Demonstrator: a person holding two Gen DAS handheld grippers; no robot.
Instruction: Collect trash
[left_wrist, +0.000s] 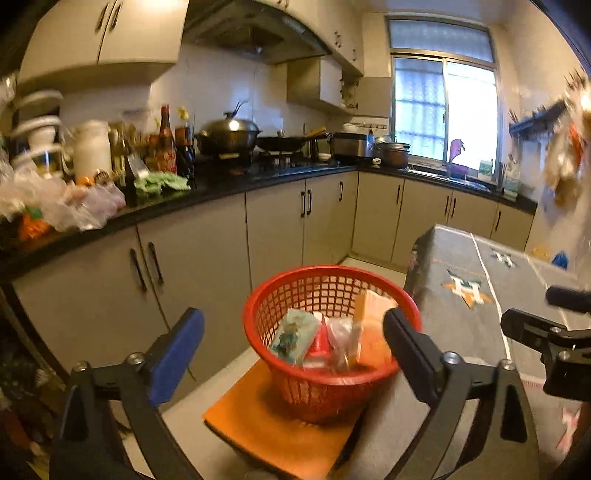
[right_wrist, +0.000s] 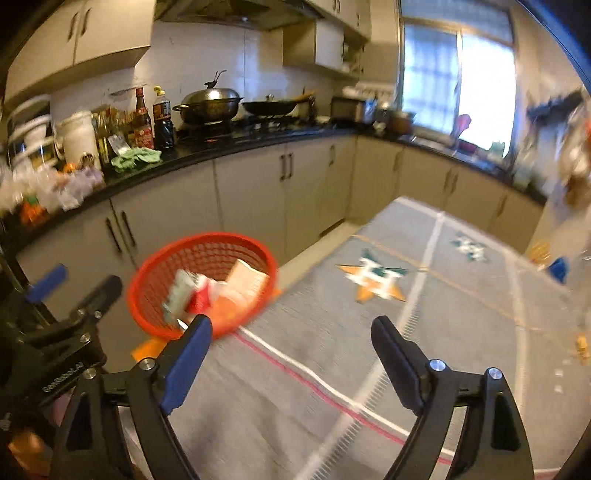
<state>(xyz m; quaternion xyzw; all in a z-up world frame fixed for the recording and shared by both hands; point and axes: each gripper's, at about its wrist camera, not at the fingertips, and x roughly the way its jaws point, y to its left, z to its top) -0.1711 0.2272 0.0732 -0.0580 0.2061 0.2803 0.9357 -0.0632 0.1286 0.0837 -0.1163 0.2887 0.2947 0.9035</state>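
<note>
A red mesh basket (left_wrist: 295, 295) stands on an orange stool (left_wrist: 266, 421) beside the table. It holds several pieces of trash: a green-blue packet (left_wrist: 293, 338), a red-and-white wrapper (left_wrist: 320, 343), a clear plastic piece (left_wrist: 341, 332) and an orange-and-white carton (left_wrist: 373, 314). My left gripper (left_wrist: 293, 328) is open and empty, just in front of the basket. The basket also shows in the right wrist view (right_wrist: 184, 258), blurred. My right gripper (right_wrist: 291, 339) is open and empty above the grey tablecloth (right_wrist: 406, 332), to the right of the basket.
A black kitchen counter (left_wrist: 207, 192) with bottles, pots and plastic bags runs along the left and back, over beige cabinets (left_wrist: 273, 221). The table (left_wrist: 472, 266) with the grey cloth is on the right. A small yellow item (right_wrist: 583, 349) lies at its far right edge.
</note>
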